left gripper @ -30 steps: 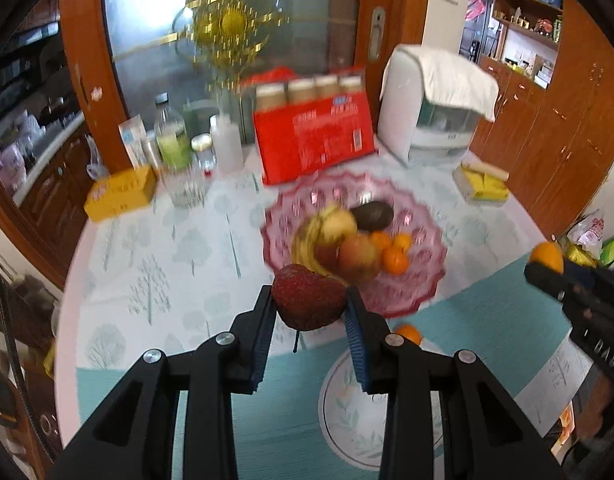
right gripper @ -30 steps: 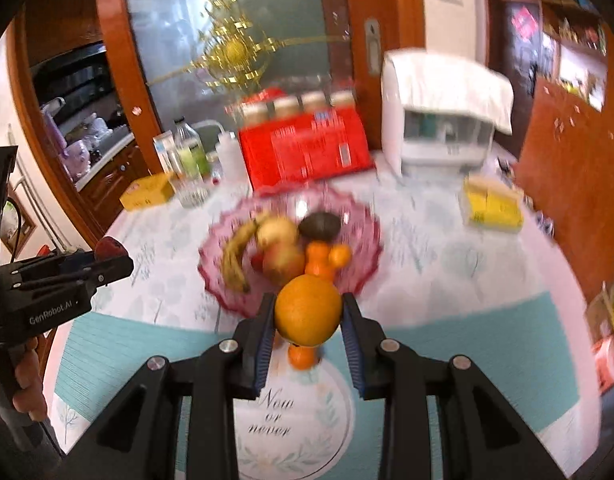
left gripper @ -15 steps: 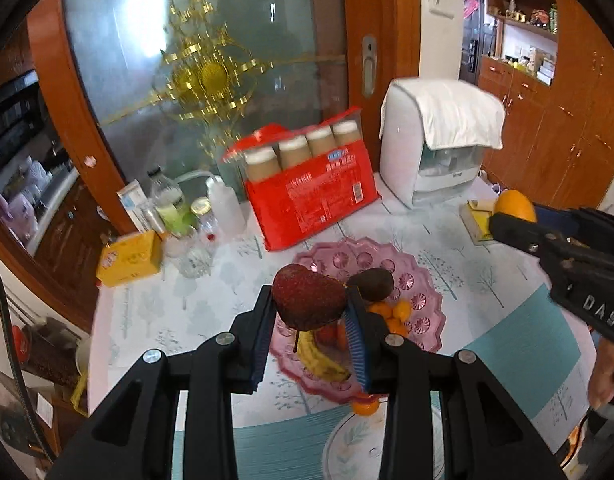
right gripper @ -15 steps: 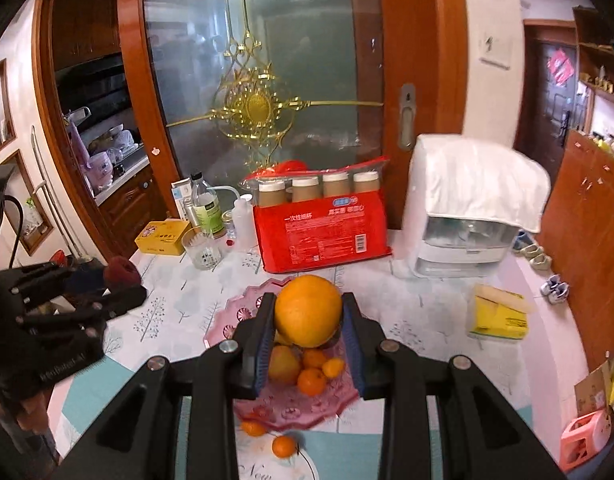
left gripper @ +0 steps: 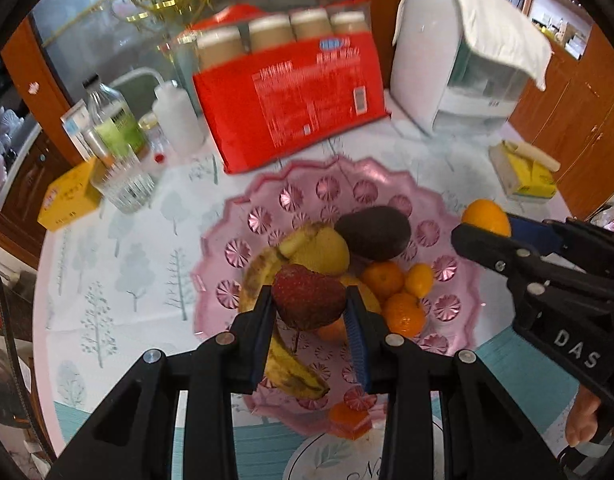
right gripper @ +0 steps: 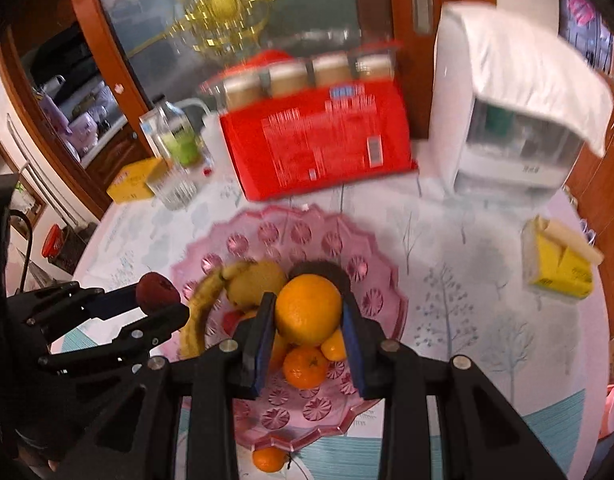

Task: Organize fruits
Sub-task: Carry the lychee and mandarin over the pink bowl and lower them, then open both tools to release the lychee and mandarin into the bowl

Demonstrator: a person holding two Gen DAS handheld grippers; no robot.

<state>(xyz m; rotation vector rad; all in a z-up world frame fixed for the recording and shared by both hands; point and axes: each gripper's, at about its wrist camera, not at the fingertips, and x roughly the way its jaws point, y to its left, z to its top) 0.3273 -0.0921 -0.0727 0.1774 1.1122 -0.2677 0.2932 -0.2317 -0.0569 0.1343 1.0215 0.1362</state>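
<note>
My left gripper (left gripper: 310, 304) is shut on a dark red strawberry (left gripper: 309, 297) and hangs over the pink glass fruit bowl (left gripper: 295, 196). The bowl holds a banana (left gripper: 283, 356), a yellow fruit (left gripper: 323, 246), a dark avocado (left gripper: 373, 232) and several small oranges (left gripper: 403, 312). My right gripper (right gripper: 308, 312) is shut on a large orange (right gripper: 308, 308) above the same bowl (right gripper: 275, 232); it shows at the right of the left wrist view with the orange (left gripper: 485, 216). The left gripper with the strawberry (right gripper: 157, 292) appears at the left of the right wrist view.
A red drink pack (left gripper: 291, 96), a white appliance under a cloth (left gripper: 467, 52), bottles and a glass (left gripper: 123, 184), and yellow boxes (left gripper: 523, 168) ring the bowl. A small orange (right gripper: 269, 458) lies on a white plate (left gripper: 347, 456) at the near edge.
Both grippers have come forward and down over the bowl, still holding their fruits; the bowl now fills the middle of both views.
</note>
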